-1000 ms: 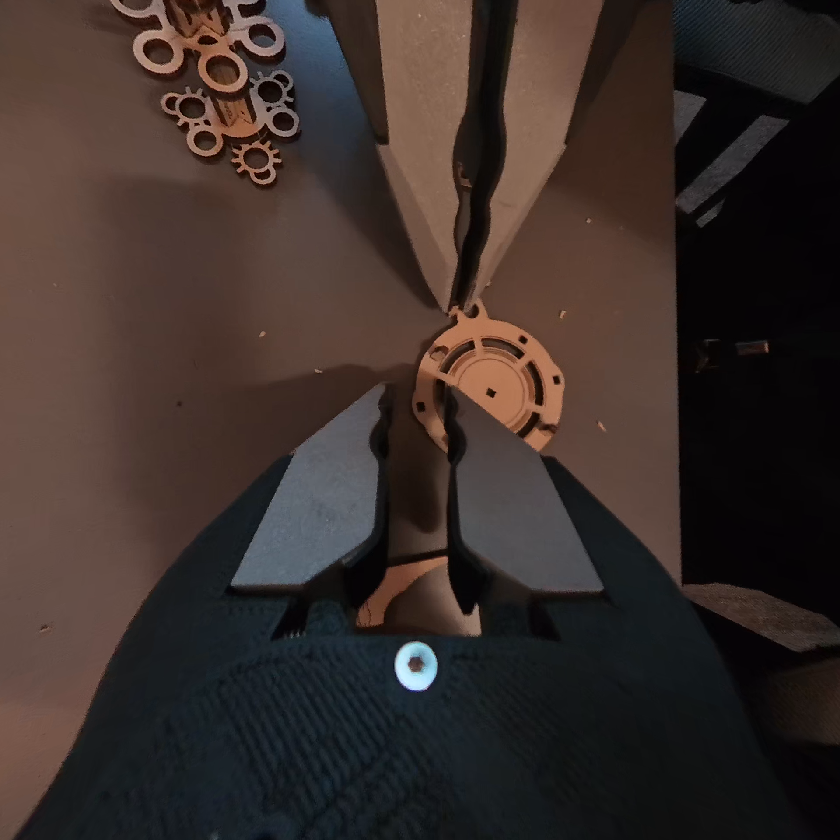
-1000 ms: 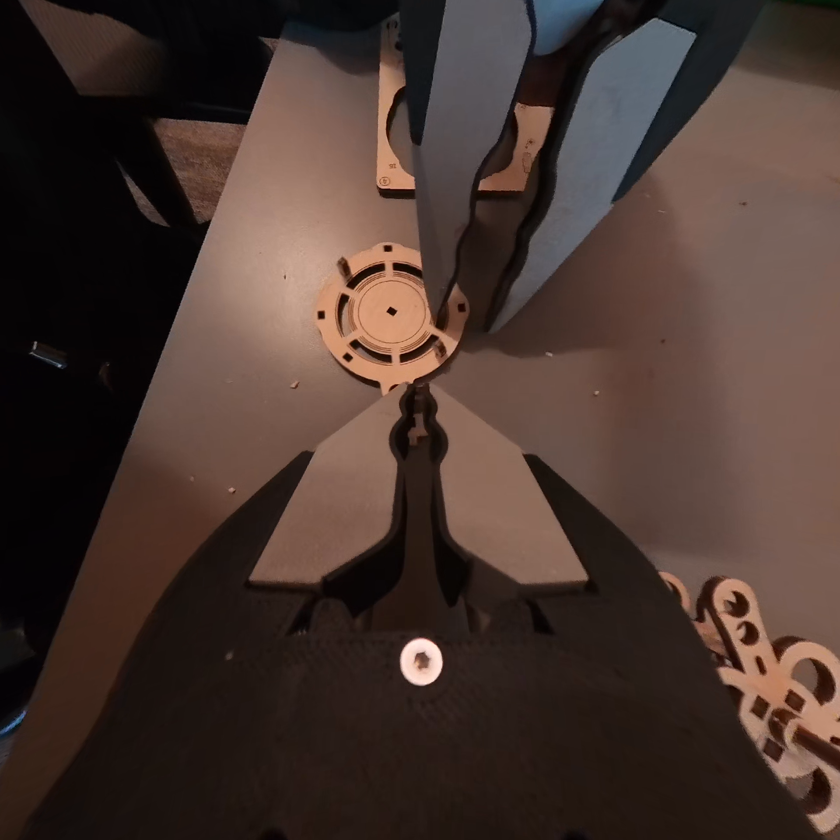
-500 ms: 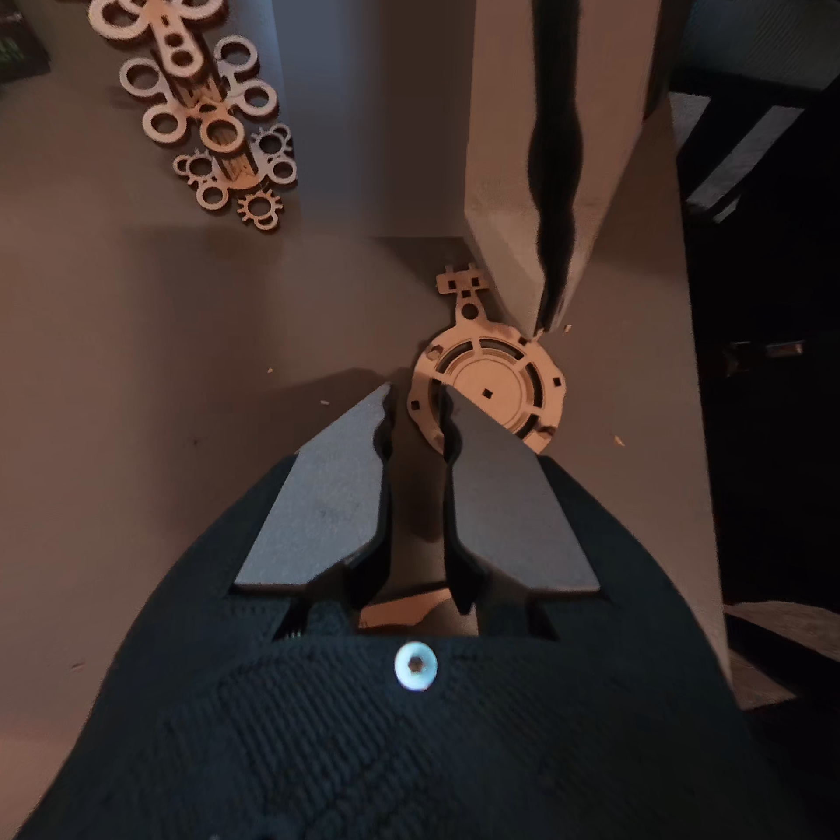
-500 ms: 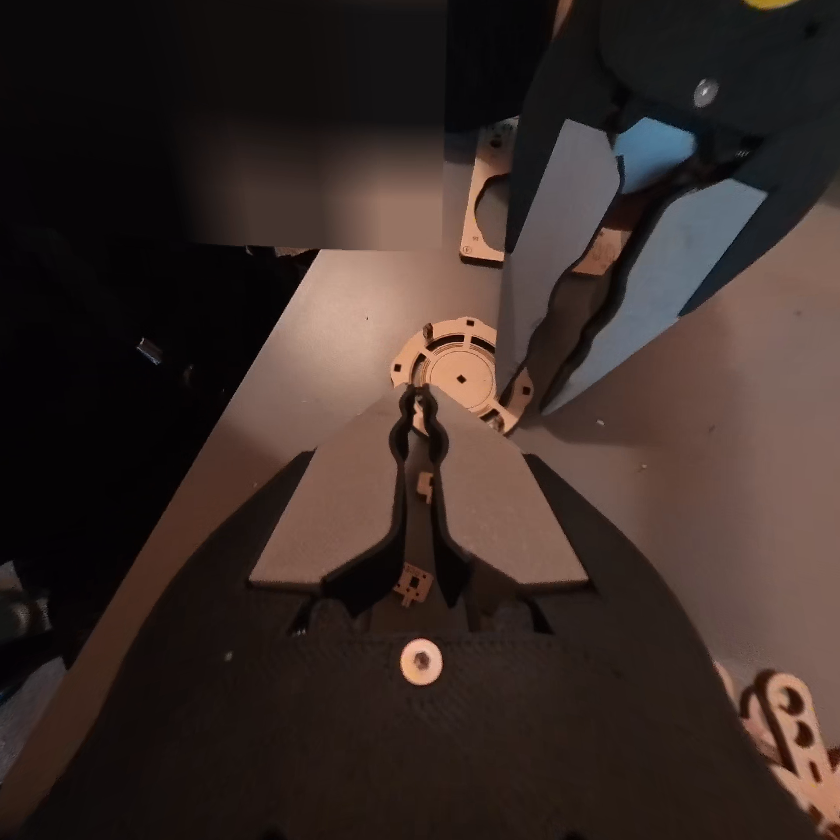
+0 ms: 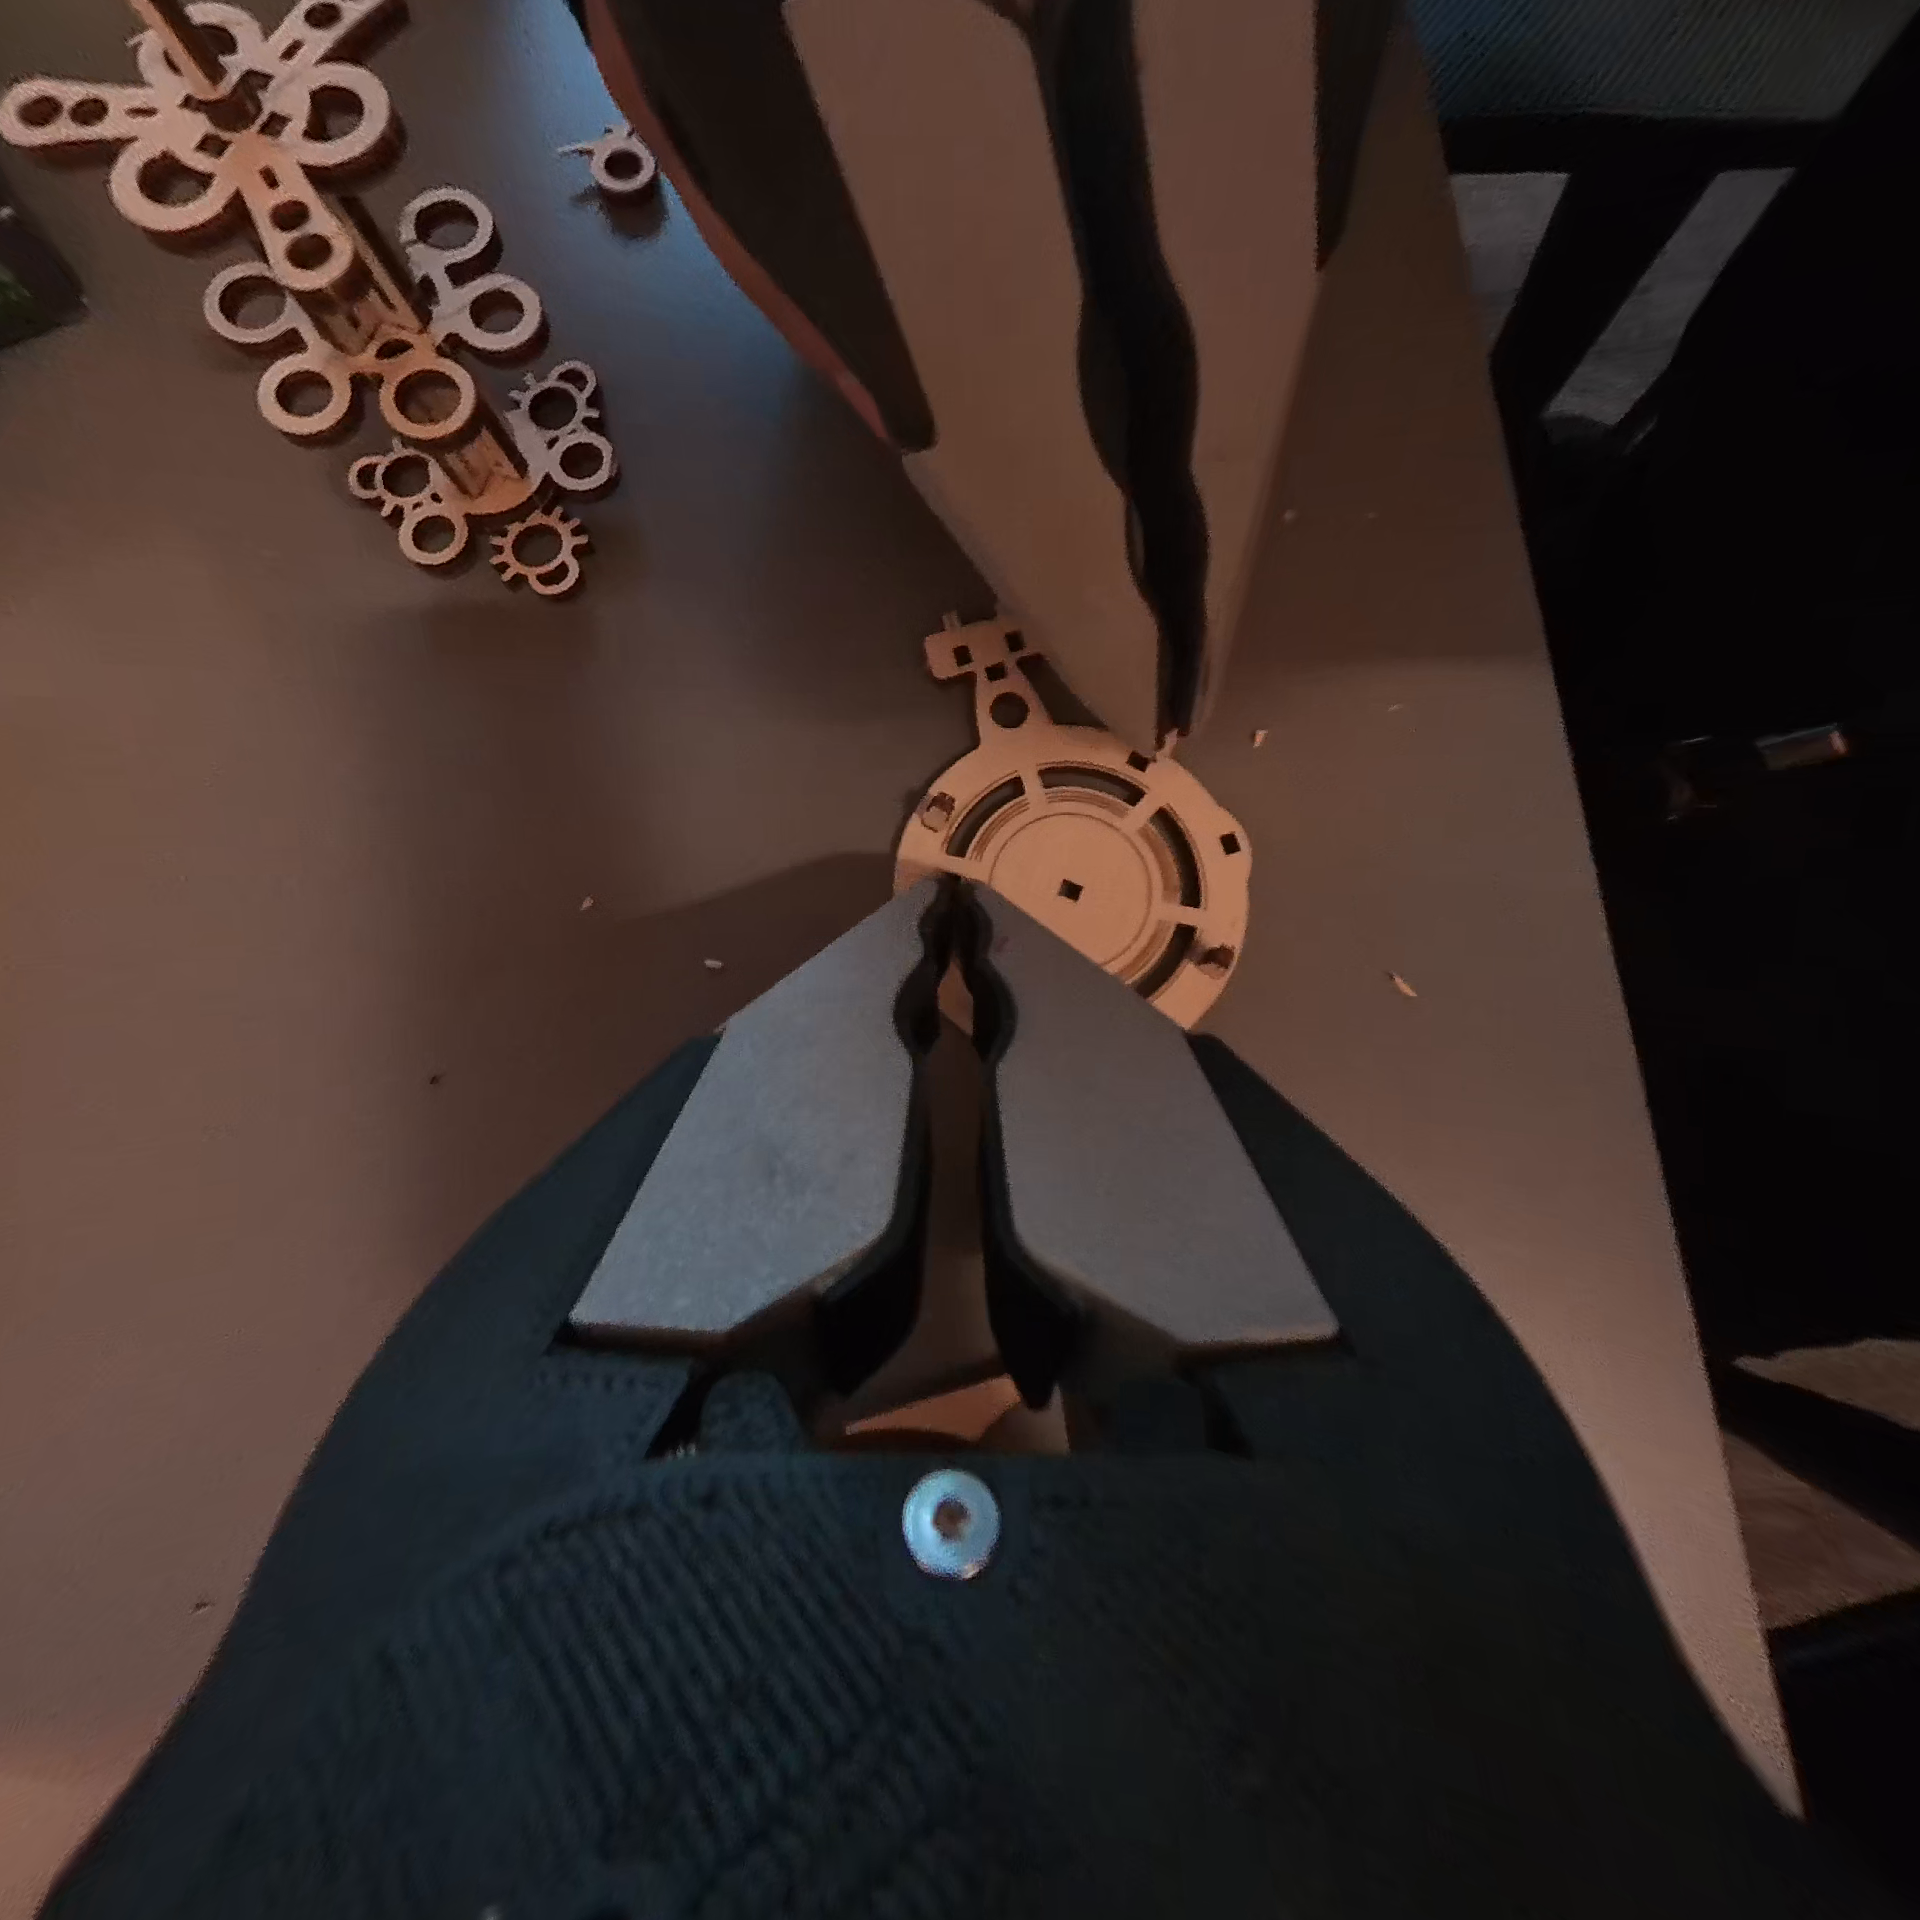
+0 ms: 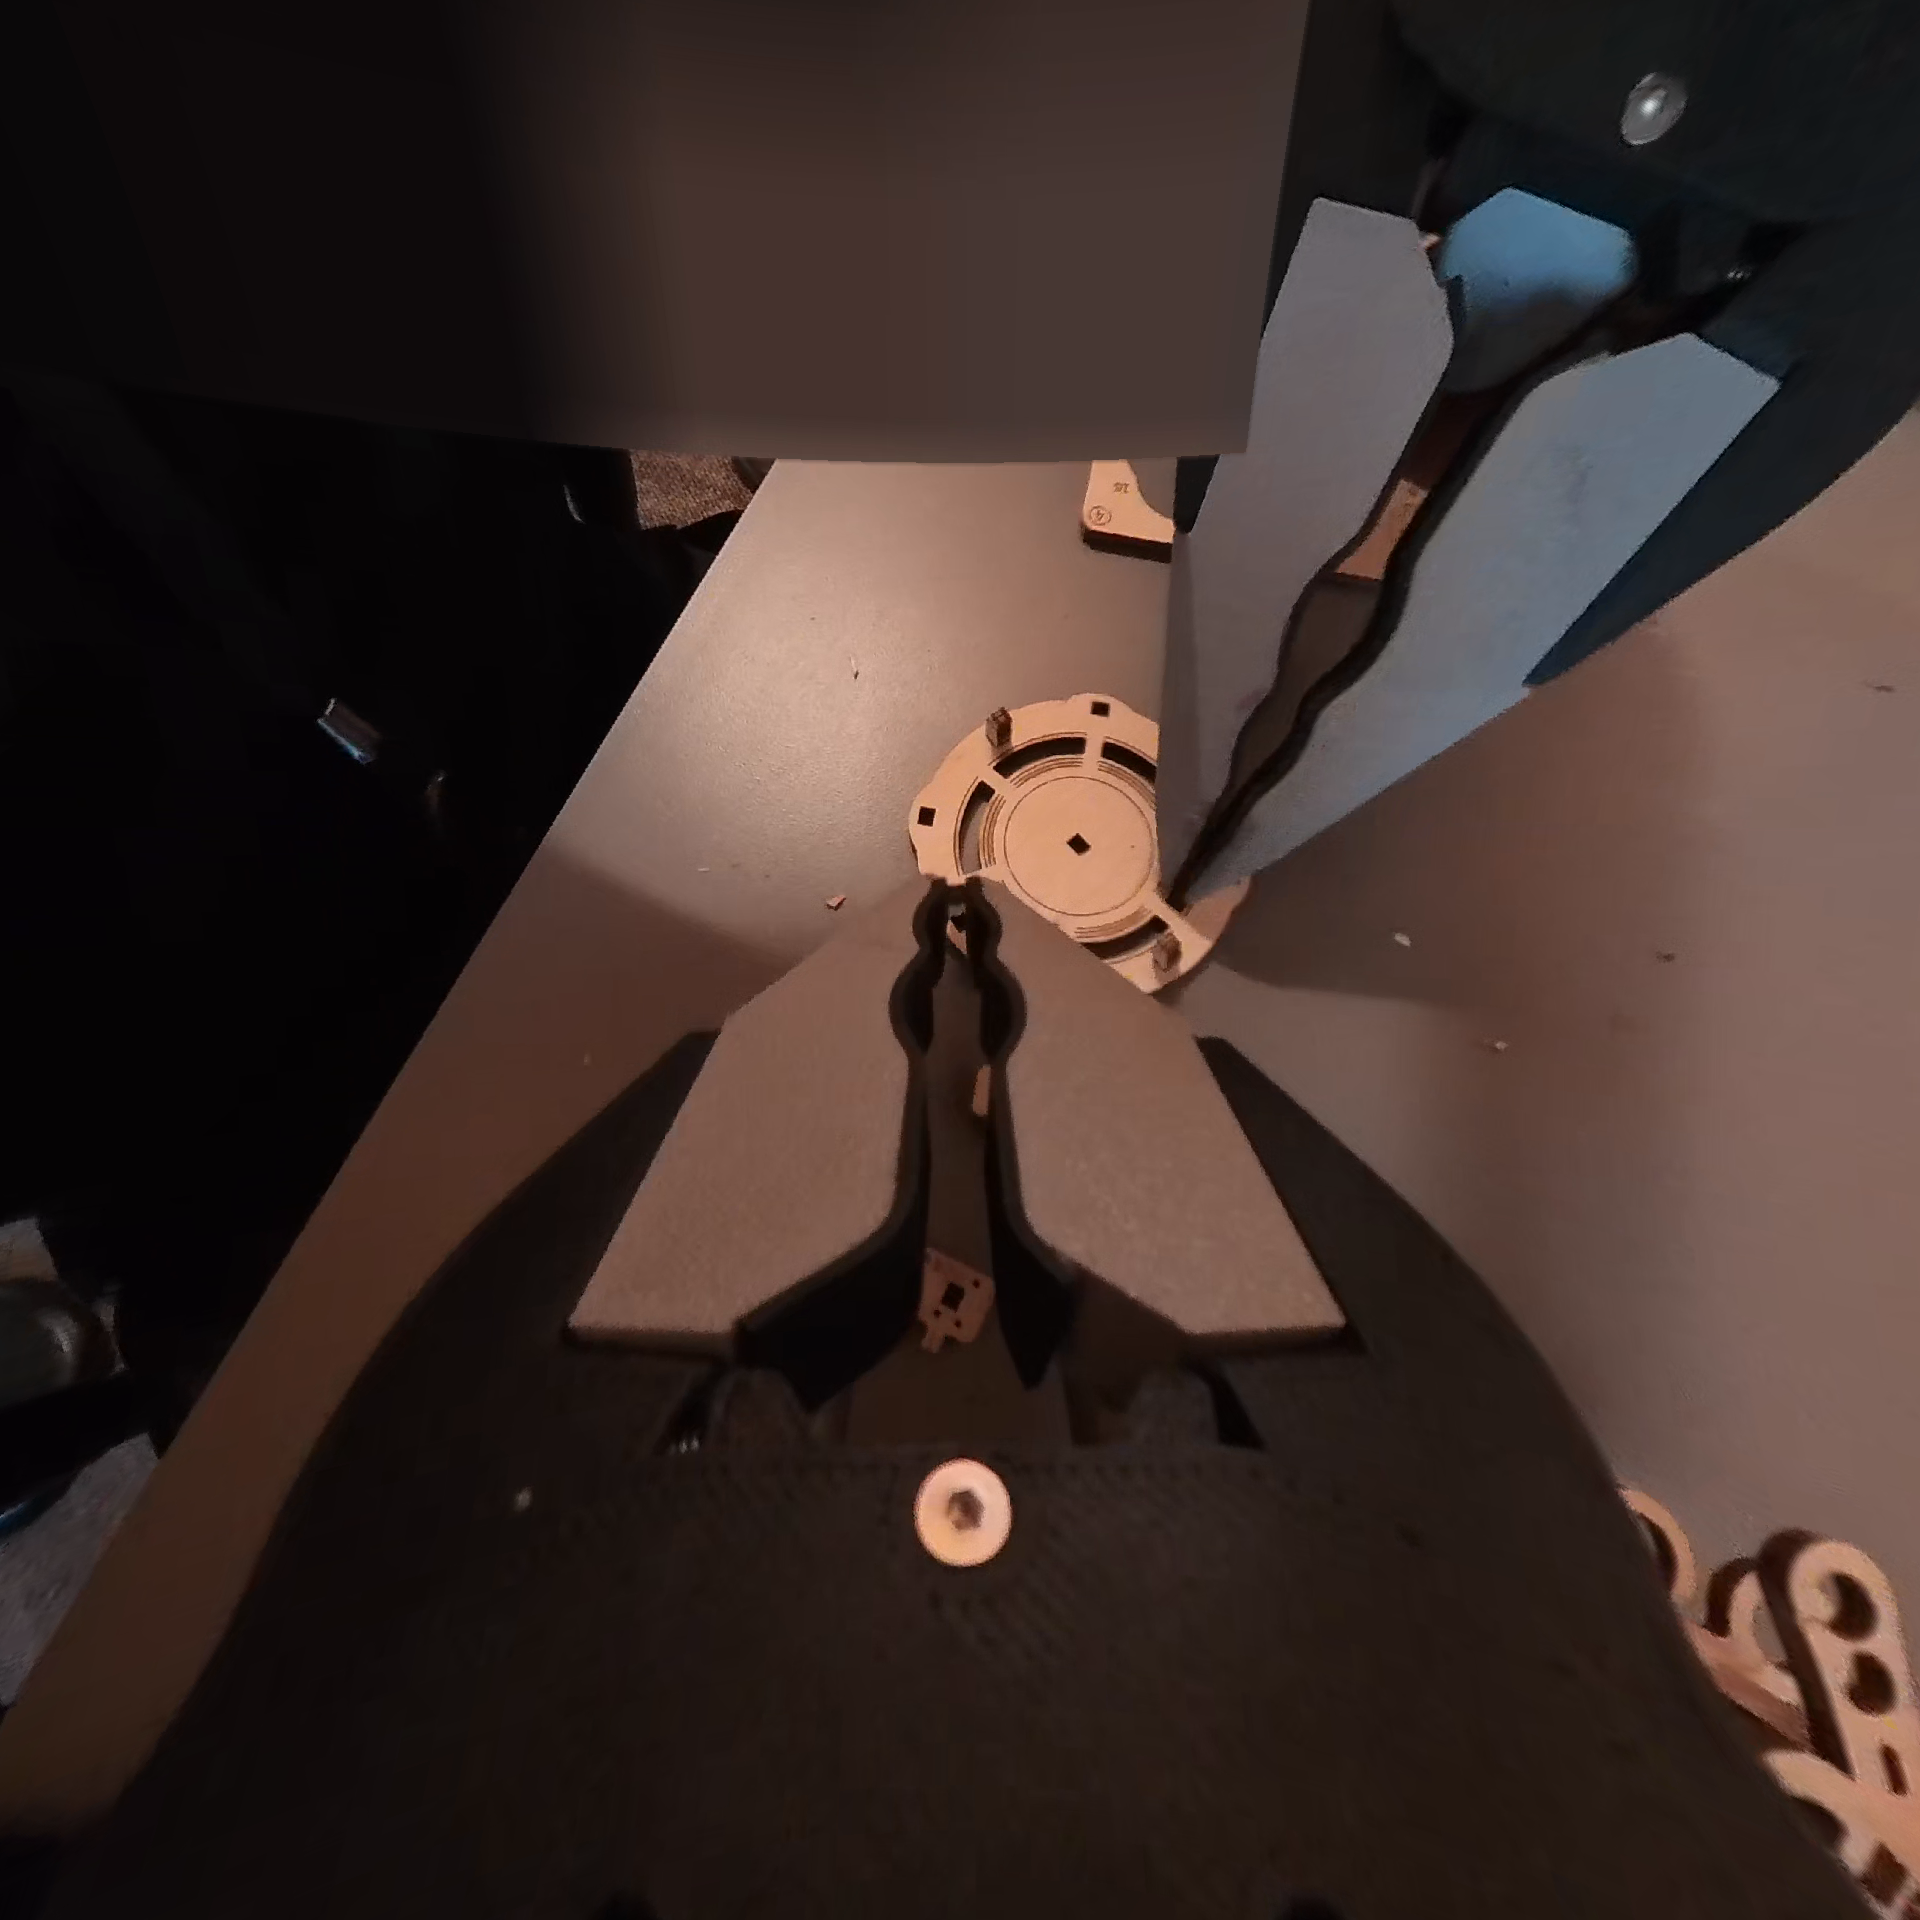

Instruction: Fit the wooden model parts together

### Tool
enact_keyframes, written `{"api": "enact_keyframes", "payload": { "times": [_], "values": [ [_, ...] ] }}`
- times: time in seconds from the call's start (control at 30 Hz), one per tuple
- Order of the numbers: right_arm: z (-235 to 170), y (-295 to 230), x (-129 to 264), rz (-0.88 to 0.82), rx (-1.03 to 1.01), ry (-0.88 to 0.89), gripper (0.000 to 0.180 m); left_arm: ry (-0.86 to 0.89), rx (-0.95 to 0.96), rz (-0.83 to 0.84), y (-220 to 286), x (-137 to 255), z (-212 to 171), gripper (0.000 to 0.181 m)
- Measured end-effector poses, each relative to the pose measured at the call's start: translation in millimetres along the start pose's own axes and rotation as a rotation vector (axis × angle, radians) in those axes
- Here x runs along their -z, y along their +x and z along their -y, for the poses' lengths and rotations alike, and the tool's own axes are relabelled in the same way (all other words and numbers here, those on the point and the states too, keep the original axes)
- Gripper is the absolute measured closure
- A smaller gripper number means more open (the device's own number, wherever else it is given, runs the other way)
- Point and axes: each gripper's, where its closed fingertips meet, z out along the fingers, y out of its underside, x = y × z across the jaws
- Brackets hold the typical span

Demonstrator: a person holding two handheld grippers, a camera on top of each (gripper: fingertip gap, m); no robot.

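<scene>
A round wooden disc with slots and a stemmed tab lies near the table edge. My left gripper is shut on the disc's near rim. My right gripper is shut on a small wooden peg, its tips at the disc's rim. In the left wrist view it comes down from above onto the far rim. In the right wrist view the disc lies just past my tips and the left gripper pinches its right edge. The tab shows through the finger gap.
A wooden ring-branched assembly lies at the far left, and shows at the lower right of the right wrist view. A loose ring piece lies beyond it. A wooden sheet frame lies behind the left gripper. The table edge runs close beside the disc. The grippers' ends are close to 5 cm from one another.
My left gripper has gone from open astride the disc's rim to shut on it. My right gripper moved from the tab round to the rim on the table-edge side.
</scene>
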Motion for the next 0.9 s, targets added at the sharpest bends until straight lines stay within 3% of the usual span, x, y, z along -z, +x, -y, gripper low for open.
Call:
{"api": "enact_keyframes", "payload": {
  "times": [0.47, 0.9],
  "values": [
    [2, -8, 0, 0.016, 0.049, -0.004, 0.18, 0.034, -0.019, -0.055, 7, -1, 1, 0.181],
    [13, -25, -10, 0.049, 0.132, -0.003, 0.18, 0.057, -0.235, -0.163, 33, 1, -1, 0.181]
  ]
}}
